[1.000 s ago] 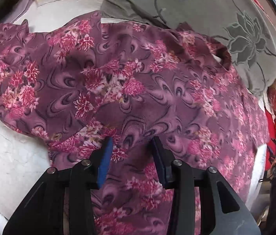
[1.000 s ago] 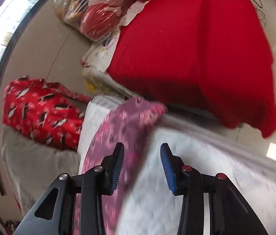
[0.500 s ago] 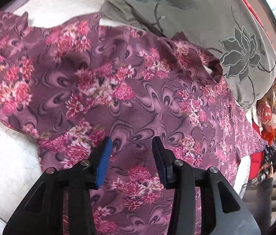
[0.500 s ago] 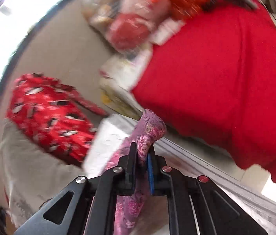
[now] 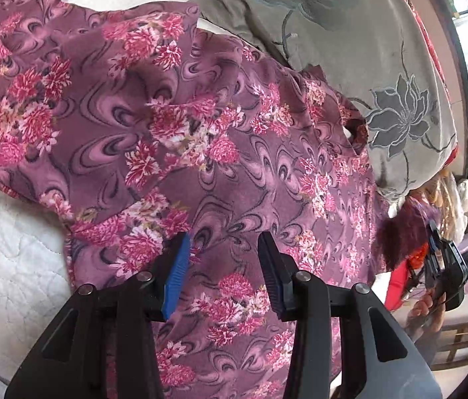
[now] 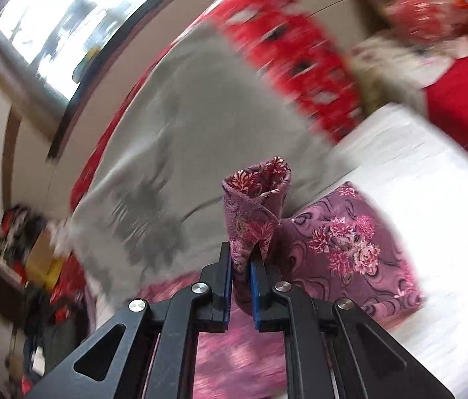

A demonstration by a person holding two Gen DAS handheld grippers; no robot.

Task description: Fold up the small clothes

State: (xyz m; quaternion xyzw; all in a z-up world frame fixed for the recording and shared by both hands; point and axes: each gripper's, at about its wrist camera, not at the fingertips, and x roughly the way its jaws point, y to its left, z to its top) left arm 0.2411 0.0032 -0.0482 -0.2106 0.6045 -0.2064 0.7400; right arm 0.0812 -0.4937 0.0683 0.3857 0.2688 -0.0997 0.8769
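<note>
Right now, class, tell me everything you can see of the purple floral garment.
The purple floral garment is soft, thin-looking cloth printed with pink flowers and dark swirls. It lies spread, wrinkled and partly doubled over, on a white quilted surface, its far edge against a grey flowered cushion. The right gripper is shut on a bunched end, lifted clear. The left gripper hangs open over its middle.

Legible text, labels, brands, numbers, signs: none in either wrist view. Printed patterns on the fabrics are floral only; the right wrist view is too motion-blurred to read anything on the clutter at 8 o'clock.
</note>
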